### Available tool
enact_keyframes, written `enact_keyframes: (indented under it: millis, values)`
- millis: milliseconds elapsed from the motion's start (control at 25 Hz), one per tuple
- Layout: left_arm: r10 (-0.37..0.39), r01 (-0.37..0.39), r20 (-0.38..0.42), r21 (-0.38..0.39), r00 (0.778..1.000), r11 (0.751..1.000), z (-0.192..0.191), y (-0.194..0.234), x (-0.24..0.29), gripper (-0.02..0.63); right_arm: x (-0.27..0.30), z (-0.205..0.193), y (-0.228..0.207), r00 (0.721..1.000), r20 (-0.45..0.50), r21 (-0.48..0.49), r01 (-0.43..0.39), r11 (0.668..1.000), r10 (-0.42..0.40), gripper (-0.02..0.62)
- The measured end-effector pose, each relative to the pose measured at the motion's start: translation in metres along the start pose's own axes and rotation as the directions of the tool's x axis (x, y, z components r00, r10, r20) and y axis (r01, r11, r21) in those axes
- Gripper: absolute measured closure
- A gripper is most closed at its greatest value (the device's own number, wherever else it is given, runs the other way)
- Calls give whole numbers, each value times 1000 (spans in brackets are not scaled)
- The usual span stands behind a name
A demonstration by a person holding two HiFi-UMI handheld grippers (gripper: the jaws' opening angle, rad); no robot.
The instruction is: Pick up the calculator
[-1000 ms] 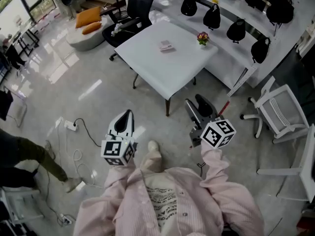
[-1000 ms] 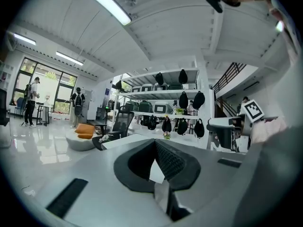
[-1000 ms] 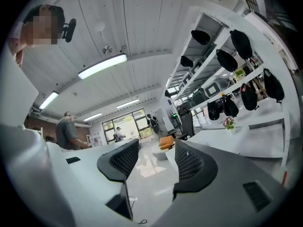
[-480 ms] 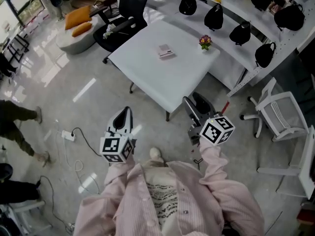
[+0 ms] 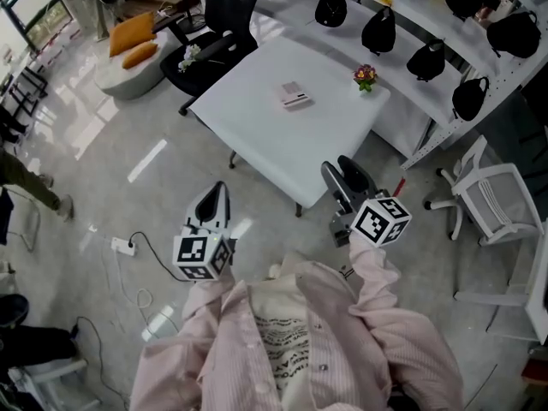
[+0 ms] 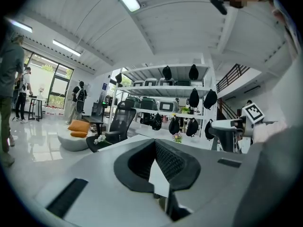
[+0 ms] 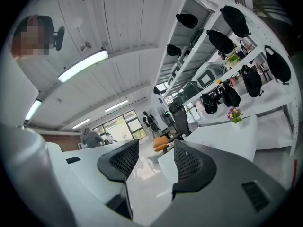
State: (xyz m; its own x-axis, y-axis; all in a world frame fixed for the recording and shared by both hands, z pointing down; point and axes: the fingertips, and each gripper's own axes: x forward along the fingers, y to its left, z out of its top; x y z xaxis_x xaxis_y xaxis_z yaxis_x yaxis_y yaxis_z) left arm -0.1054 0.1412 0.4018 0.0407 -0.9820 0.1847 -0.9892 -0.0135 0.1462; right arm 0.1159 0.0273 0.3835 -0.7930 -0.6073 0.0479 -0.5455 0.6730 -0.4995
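Note:
The calculator [image 5: 294, 95], small and pinkish-grey, lies flat near the middle of the white table [image 5: 257, 135] in the head view. Both grippers hover over the floor, short of the table's near edge and well apart from the calculator. My left gripper [image 5: 217, 193] points at the table's near-left side with its jaws together and nothing in them; in its own view [image 6: 156, 148] the pads meet in a narrow wedge. My right gripper [image 5: 341, 169] hangs by the near corner, open and empty; its own view [image 7: 151, 157] shows floor between the pads.
A small pot of flowers [image 5: 366, 77] stands at the table's far right. A black office chair [image 5: 218, 15] stands behind the table and shelves with black bags [image 5: 411, 54] run along the right. A white chair [image 5: 488, 199] stands to the right, and a power strip with cable [image 5: 124, 245] lies on the floor at left.
The table has drawn a little nearer and shifted right in the head view. A person at the left edge has walked further off. Both grippers keep their states.

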Motion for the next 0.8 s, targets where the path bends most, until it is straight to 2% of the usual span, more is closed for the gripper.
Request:
enact_keyframes:
  millis: [360, 800]
  values:
    - [7, -8, -27, -21, 1000, 1000, -12, 27, 27, 606, 40, -13, -18, 999, -31, 40, 13, 999, -12, 387]
    - [-7, 3, -89, -44, 996, 999, -15, 73, 116, 606, 129, -19, -75, 996, -74, 112, 67, 991, -59, 387]
